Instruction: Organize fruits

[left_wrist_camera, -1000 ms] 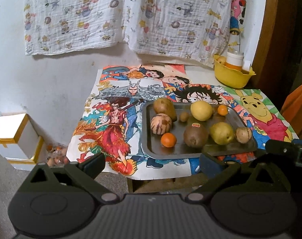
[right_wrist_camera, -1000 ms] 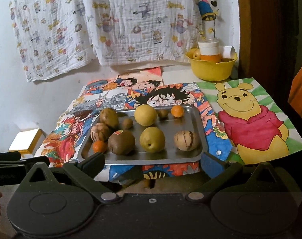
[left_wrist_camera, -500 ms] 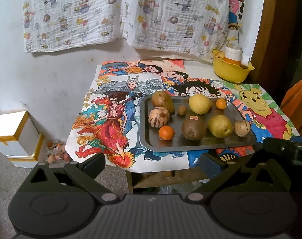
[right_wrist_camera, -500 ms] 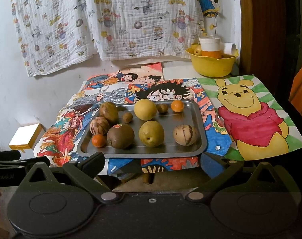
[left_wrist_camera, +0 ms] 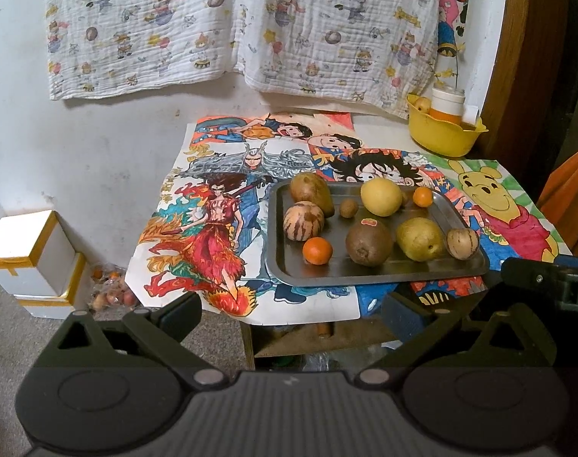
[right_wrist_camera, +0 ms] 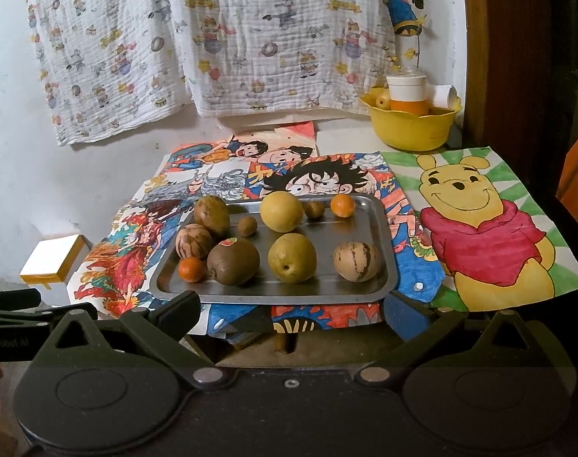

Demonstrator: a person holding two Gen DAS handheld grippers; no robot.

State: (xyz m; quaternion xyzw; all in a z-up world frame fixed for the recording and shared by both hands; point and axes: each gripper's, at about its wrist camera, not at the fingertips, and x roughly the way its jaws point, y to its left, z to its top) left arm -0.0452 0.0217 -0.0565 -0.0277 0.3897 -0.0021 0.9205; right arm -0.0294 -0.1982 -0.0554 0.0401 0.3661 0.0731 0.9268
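Note:
A metal tray (left_wrist_camera: pixel 372 276) (right_wrist_camera: pixel 384 236) sits on a small table covered with cartoon drawings and holds several fruits. Among them are a yellow round fruit (left_wrist_camera: pixel 381 197) (right_wrist_camera: pixel 281 211), a brown fruit with a red sticker (left_wrist_camera: pixel 368 243) (right_wrist_camera: pixel 233 261), a green-yellow pear (left_wrist_camera: pixel 419 238) (right_wrist_camera: pixel 292 257), striped melons (left_wrist_camera: pixel 302 221) (right_wrist_camera: pixel 356 261) and small oranges (left_wrist_camera: pixel 317 250) (right_wrist_camera: pixel 343 205). My left gripper (left_wrist_camera: pixel 290 310) is open, short of the table's front edge. My right gripper (right_wrist_camera: pixel 292 306) is also open, just before the tray's near rim. Neither holds anything.
A yellow bowl (left_wrist_camera: pixel 443 135) (right_wrist_camera: pixel 410 129) with a white-and-orange cup stands at the table's back right. White boxes (left_wrist_camera: pixel 29 259) and a bag of small fruit (left_wrist_camera: pixel 111 293) lie on the floor at left. A patterned cloth hangs on the wall behind.
Both grippers have drawn back and risen a little, so the table and tray sit higher and farther in both views. Both stay open.

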